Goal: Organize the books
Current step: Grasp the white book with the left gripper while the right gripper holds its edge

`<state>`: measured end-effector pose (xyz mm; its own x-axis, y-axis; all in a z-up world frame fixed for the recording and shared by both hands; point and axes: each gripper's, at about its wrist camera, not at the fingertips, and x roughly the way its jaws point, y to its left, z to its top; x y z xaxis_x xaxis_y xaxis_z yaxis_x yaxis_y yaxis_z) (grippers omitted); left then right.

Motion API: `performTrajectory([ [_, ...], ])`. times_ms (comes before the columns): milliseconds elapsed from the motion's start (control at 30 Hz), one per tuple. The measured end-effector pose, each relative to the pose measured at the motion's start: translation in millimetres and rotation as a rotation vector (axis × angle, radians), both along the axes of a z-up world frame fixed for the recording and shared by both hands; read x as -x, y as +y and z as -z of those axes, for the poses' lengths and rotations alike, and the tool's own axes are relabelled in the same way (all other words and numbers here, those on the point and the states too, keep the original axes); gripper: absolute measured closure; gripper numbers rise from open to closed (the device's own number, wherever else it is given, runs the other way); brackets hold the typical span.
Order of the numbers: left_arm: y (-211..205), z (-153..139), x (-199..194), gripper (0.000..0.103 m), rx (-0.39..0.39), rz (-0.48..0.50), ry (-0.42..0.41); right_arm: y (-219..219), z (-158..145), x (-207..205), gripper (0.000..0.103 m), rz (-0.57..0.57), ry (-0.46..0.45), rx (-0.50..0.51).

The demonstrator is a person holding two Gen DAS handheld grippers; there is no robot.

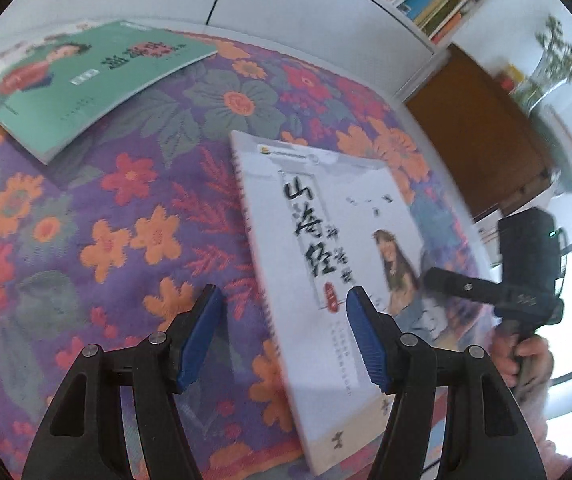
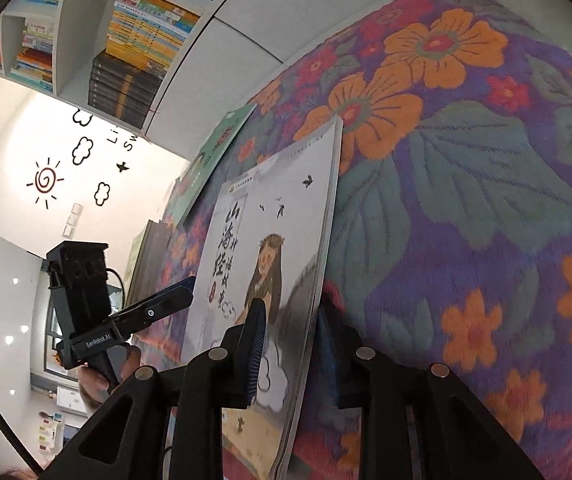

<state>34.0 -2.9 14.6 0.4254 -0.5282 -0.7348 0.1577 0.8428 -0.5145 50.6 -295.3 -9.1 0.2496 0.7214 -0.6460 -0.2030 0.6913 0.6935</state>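
Right tool [image 2: 290, 354] clamped on white book's [image 2: 270, 240] edge; left tool [image 1: 282, 344] agape over floral cloth [image 1: 106, 208].

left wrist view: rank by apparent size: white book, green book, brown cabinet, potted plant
1. white book (nearest the camera, so inflated)
2. green book
3. brown cabinet
4. potted plant, blurred

The green book and the cabinet look close; that order is unsure.

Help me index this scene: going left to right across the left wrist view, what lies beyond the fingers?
Green book → bare stretch of floral cloth → white illustrated book → right gripper in the person's hand.
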Motion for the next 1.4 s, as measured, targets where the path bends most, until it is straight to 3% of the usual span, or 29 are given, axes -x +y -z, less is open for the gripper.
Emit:
performTrajectory([
  [133,-7.1,1.6,-5.8,0.052,0.025,0.021,-0.012,3.7,-0.4,-2.5,0.079,-0.006,-0.019,0.001],
  [200,-10.4,1.0,-8.7,0.055,0.001,0.015,-0.023,7.9,-0.3,-5.7,0.078,-0.008,-0.033,0.007],
  [267,-11.2,-0.8,-7.3,0.073,-0.059,-0.017,-0.02,10.9,-1.0,-6.4,0.078,-0.012,-0.041,0.025],
  [367,-9.5,-1.0,-7.1,0.078,-0.078,-0.058,-0.021,15.2,-3.2,-6.7,0.078,-0.014,-0.047,0.048],
  [500,-15.8,-5.0,-4.3,0.078,-0.142,-0.052,-0.053,20.5,-7.4,-6.7,0.079,-0.002,-0.05,0.1],
  [600,-5.9,-4.5,-8.2,0.078,-0.09,-0.056,-0.009,28.3,-19.1,-3.8,0.079,0.003,-0.055,0.155],
  [700,3.4,-4.7,-9.8,0.078,-0.035,-0.056,0.026,34.2,-35.6,-0.6,0.081,-0.023,-0.077,0.114],
  [867,1.8,-20.0,-1.8,0.078,-0.126,-0.053,-0.03,56.3,-53.4,6.9,0.081,-0.072,-0.104,0.122],
  [1400,41.1,-58.9,23.5,0.078,-0.138,-0.076,-0.101,98.6,-80.1,16.9,0.081,-0.106,-0.108,0.081],
])
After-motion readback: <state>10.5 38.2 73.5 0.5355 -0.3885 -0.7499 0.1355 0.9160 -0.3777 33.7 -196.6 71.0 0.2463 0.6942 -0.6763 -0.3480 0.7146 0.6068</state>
